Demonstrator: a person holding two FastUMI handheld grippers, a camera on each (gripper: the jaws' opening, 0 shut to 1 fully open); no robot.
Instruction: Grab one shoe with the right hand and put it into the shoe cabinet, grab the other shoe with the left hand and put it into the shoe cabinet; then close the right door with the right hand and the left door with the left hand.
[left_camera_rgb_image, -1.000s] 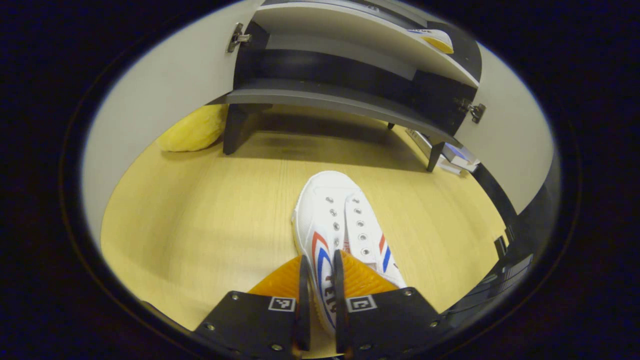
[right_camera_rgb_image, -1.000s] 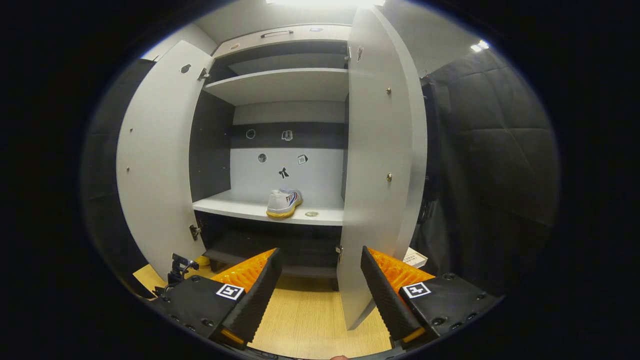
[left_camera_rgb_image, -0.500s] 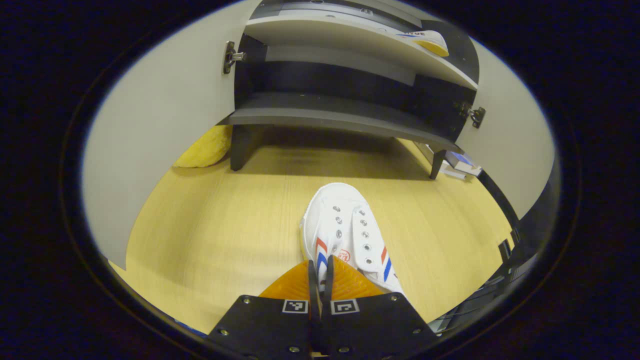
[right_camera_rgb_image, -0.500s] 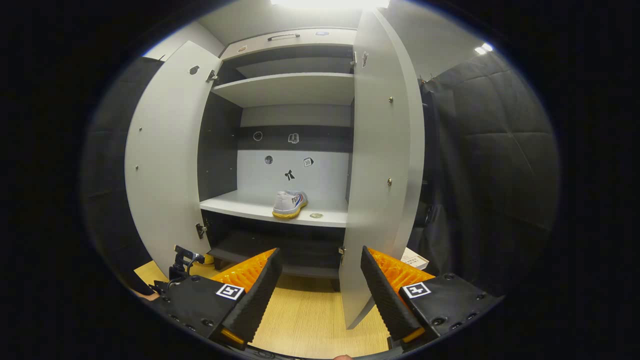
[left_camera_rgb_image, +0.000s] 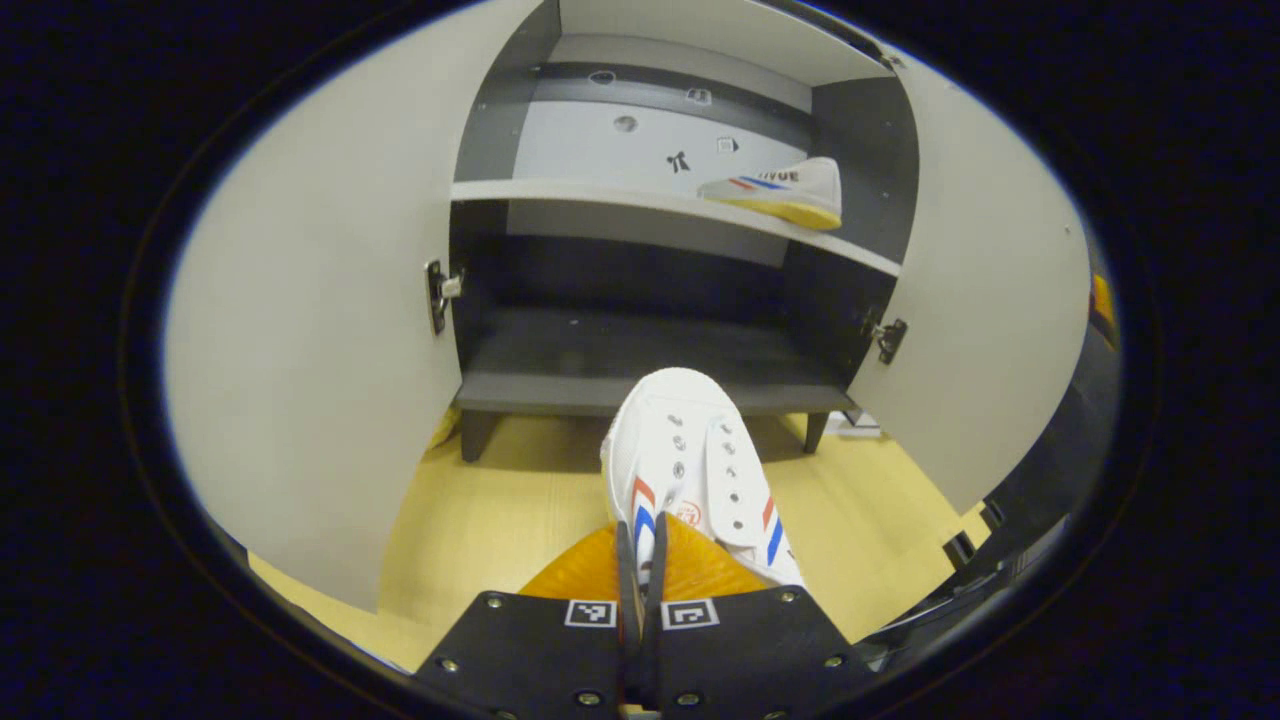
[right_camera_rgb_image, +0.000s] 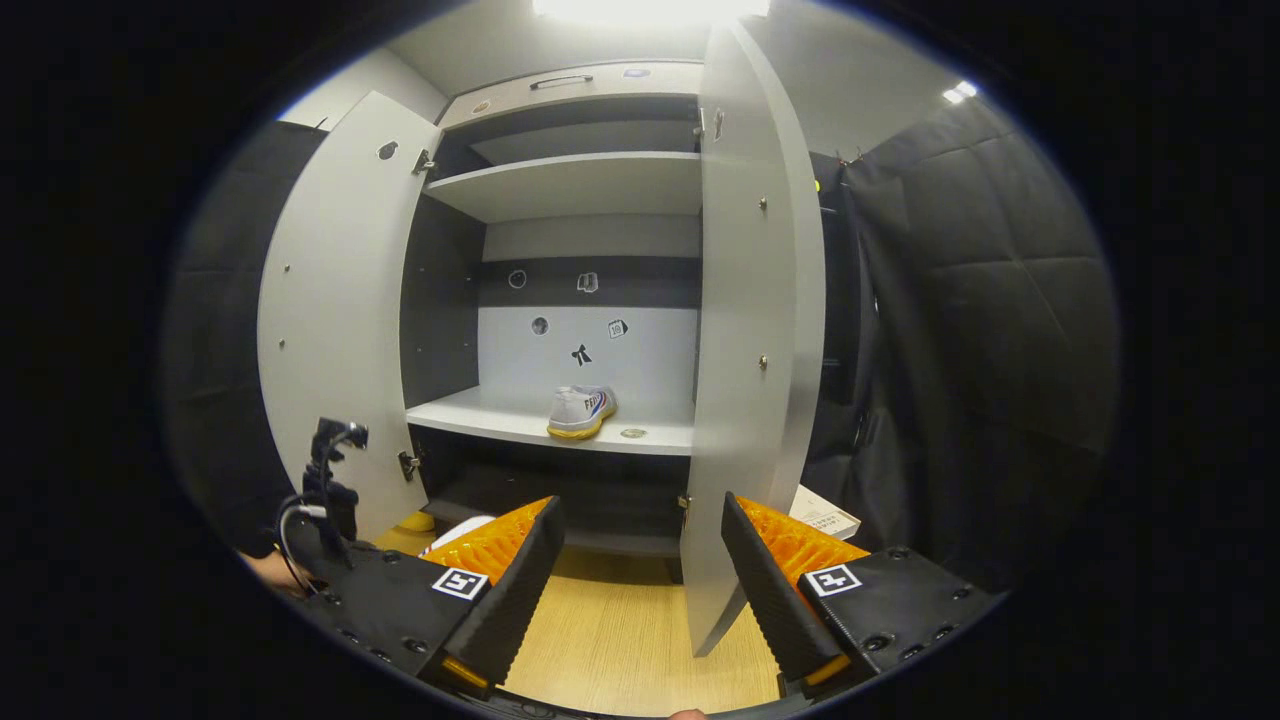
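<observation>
My left gripper (left_camera_rgb_image: 640, 532) is shut on the side wall of a white shoe (left_camera_rgb_image: 690, 450) with red and blue stripes. It holds the shoe off the floor, toe pointing at the cabinet's dark bottom shelf (left_camera_rgb_image: 640, 360). The matching shoe (left_camera_rgb_image: 778, 190) lies on the pale middle shelf (left_camera_rgb_image: 560, 192), toward its right. Both cabinet doors stand open: left door (left_camera_rgb_image: 310, 340), right door (left_camera_rgb_image: 985, 320). In the right gripper view my right gripper (right_camera_rgb_image: 640, 505) is open and holds nothing, back from the cabinet, facing the shelved shoe (right_camera_rgb_image: 581, 411) and the right door (right_camera_rgb_image: 755, 350).
A yellow object (right_camera_rgb_image: 415, 520) lies on the wooden floor (right_camera_rgb_image: 620, 630) behind the left door (right_camera_rgb_image: 335, 320). A flat box (right_camera_rgb_image: 825, 515) rests on the floor right of the cabinet. Black padded wall (right_camera_rgb_image: 980, 340) stands to the right. A small round disc (right_camera_rgb_image: 632, 433) sits on the middle shelf.
My left gripper closed on the shoe's side, then lifted it off the floor and tilted up toward the cabinet. The right gripper has stayed open and barely moved.
</observation>
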